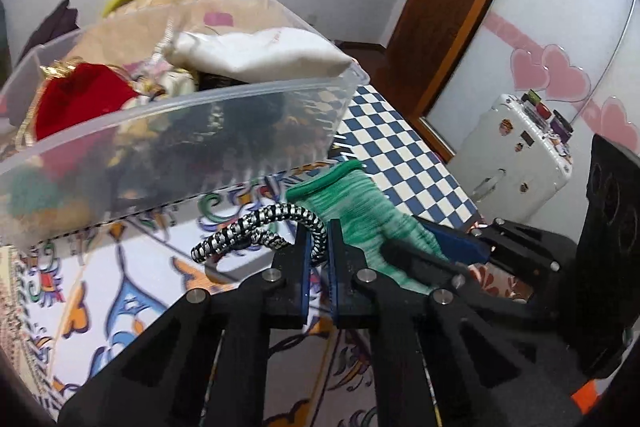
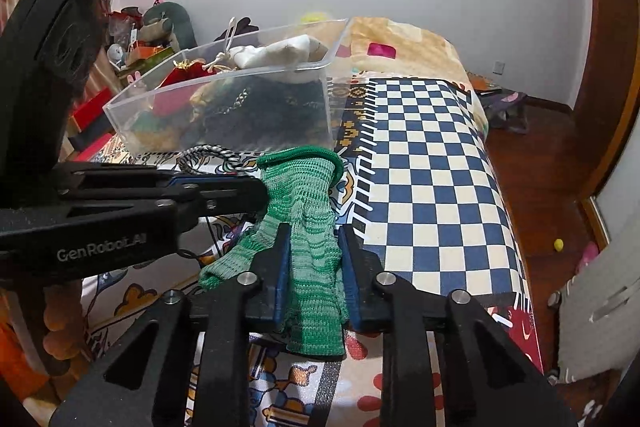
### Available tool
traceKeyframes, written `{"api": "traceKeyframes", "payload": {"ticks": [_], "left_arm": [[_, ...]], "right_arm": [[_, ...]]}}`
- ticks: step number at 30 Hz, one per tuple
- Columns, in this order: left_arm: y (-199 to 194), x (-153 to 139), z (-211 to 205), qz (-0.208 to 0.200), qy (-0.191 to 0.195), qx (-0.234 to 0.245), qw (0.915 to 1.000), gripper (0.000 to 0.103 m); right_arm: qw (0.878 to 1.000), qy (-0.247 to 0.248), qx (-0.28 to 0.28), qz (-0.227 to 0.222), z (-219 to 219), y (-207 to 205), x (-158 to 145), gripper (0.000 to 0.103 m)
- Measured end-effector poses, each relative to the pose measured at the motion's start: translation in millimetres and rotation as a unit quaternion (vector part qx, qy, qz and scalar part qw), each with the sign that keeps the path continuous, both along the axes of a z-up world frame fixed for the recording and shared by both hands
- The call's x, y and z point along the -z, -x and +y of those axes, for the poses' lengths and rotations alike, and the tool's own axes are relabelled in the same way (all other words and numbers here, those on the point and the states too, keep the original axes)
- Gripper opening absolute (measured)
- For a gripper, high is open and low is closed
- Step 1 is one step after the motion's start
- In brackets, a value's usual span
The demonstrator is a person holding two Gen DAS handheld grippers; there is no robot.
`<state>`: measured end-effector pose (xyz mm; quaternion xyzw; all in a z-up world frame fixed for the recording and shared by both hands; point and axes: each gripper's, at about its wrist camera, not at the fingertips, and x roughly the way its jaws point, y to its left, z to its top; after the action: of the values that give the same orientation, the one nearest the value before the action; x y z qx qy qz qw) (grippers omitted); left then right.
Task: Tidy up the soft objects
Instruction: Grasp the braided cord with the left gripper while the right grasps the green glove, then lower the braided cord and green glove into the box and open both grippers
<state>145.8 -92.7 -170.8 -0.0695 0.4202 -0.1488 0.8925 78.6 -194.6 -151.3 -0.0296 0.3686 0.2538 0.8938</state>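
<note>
My left gripper is shut on a black-and-white braided cord, held above the patterned bed cover. The cord also shows in the right wrist view. My right gripper is shut on a green knitted glove, which hangs between its pads; the glove also shows in the left wrist view, just right of the left fingers. A clear plastic bin stands just beyond both grippers, holding a red pouch, a white cloth bag and other soft items. The bin also appears in the right wrist view.
The bed carries a blue-and-cream checkered cloth to the right of the bin. A white suitcase and a brown door stand beyond the bed. A cluttered shelf lies at the left, wooden floor on the right.
</note>
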Motion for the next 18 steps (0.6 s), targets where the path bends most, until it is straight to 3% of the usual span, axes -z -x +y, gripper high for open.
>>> {"api": "traceKeyframes", "payload": {"ticks": [8, 18], "left_arm": [[28.6, -34.0, 13.7, -0.057, -0.016, -0.01, 0.9982, 0.006], [41.3, -79.6, 55.9, -0.119, -0.015, -0.047, 0.9916, 0.006]], "right_arm": [[1.0, -0.011, 0.006, -0.021, -7.0, 3.9, -23.0, 0.011], [0.995, -0.024, 0.003, -0.093, -1.3, 13.0, -76.1, 0.011]]}}
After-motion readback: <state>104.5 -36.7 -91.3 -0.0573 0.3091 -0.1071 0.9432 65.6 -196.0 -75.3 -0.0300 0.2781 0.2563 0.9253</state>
